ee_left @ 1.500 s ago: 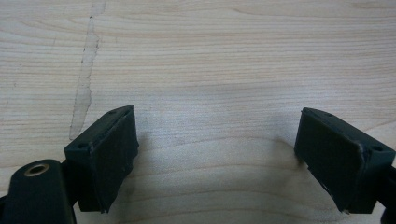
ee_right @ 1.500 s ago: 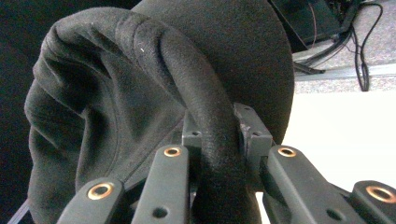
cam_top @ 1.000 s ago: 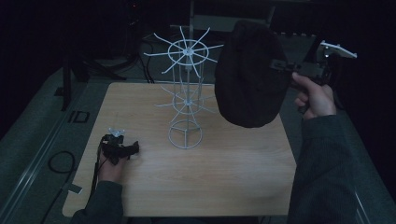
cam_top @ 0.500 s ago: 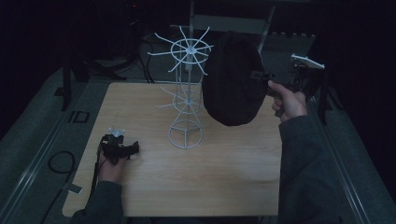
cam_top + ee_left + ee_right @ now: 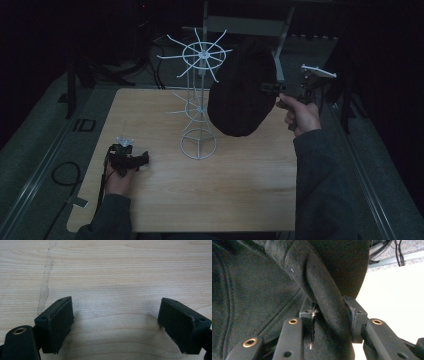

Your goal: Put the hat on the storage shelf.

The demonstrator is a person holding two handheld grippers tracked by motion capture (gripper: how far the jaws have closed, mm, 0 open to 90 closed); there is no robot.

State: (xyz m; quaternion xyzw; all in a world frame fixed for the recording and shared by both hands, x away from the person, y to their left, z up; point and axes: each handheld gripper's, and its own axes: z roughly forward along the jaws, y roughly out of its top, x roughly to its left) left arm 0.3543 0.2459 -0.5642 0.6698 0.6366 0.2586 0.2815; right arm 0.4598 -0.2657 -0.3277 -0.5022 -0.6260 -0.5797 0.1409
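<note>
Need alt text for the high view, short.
A person's right gripper holds a black hat in the air beside the top ring of a white wire stand on a wooden table. The left gripper rests on the table near its left edge, holding nothing.

Both forearms wear dark grey sleeves. Each gripper is black, with brass-ringed screw holes and flat, rough-faced fingers [image 5: 58, 325]. The right gripper [image 5: 272, 88] carries a pale grey three-cornered plate.
</note>
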